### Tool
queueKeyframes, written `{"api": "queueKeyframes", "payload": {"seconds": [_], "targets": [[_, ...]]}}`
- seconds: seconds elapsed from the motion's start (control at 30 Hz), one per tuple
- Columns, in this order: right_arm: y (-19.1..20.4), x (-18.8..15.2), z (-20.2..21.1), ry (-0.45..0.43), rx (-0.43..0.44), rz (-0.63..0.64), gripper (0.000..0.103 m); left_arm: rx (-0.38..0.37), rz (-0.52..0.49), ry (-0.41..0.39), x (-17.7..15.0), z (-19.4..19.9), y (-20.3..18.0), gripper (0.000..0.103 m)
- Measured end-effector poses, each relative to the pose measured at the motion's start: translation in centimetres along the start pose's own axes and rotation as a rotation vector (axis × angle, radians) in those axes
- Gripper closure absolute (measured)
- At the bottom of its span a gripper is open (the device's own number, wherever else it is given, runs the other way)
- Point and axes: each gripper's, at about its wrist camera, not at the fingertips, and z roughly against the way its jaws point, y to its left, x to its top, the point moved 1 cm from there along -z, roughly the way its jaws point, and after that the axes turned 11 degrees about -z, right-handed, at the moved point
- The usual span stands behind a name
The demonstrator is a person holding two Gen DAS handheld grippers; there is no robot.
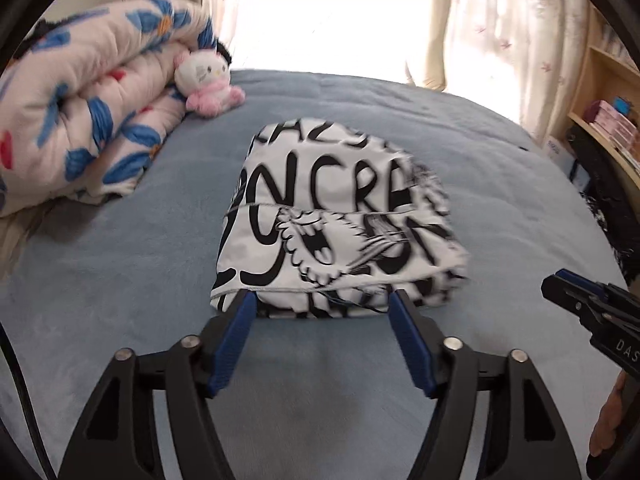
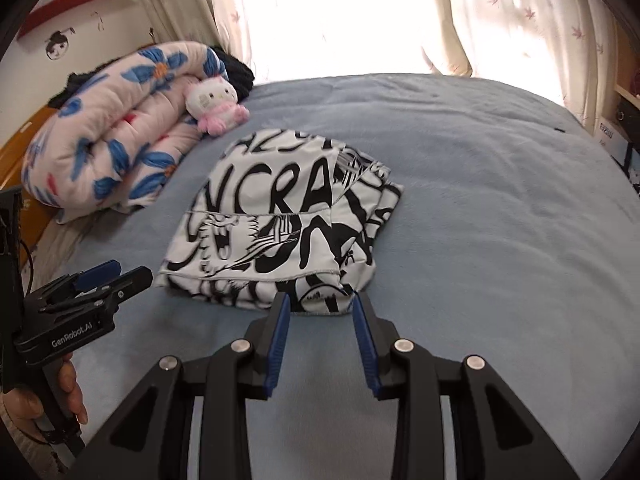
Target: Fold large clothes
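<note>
The left gripper (image 1: 322,300) has its blue-padded fingers (image 1: 234,340) spread wide, with nothing pinched between them; their tips line up with the near edge of the folded garment (image 1: 332,216), and whether they brush the cloth cannot be told. The right gripper (image 2: 320,300) holds its fingers (image 2: 366,344) closer together but still parted, a gap showing between the pads and nothing clamped there. Its tips too sit at the garment's near edge.

The garment, white with bold black lettering and cartoon drawings, lies folded into a compact stack of layers near the middle of the bed (image 1: 120,280), on a blue-grey blanket. Its right-hand side shows several layer edges stepped one over another.

In the right wrist view, a hand (image 2: 40,404) grips the handle of the left gripper at the lower left. In the left wrist view, the right gripper's tips enter from the right edge.

Farther off, a rolled quilt (image 1: 80,120) with blue flowers rests at the left of the bed, and a small white-and-pink plush toy (image 1: 204,80) leans against it. Pale curtains (image 1: 500,20) hang behind, brightly backlit, and wooden shelves (image 1: 608,112) stand at the right.
</note>
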Motion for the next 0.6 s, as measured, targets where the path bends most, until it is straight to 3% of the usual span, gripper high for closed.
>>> {"api": "queueKeyframes", "payload": {"seconds": [0.2,0.3,0.6], "targets": [[0.1,-0.8,9.1,-0.094,-0.029,0.017,0.069,0.007,-0.069,-0.063,-0.1,8.8,-3.0,0.023],[-0.2,-1.9,12.7,-0.135,-0.072,0.035,0.051,0.002,-0.082,-0.078,-0.9,12.1,-4.9,0.021],[-3.0,-8.6,20.6,-0.181,-0.105,0.029,0.039,0.009,-0.087,-0.081,-6.1,18.7,-11.4,0.02]]}}
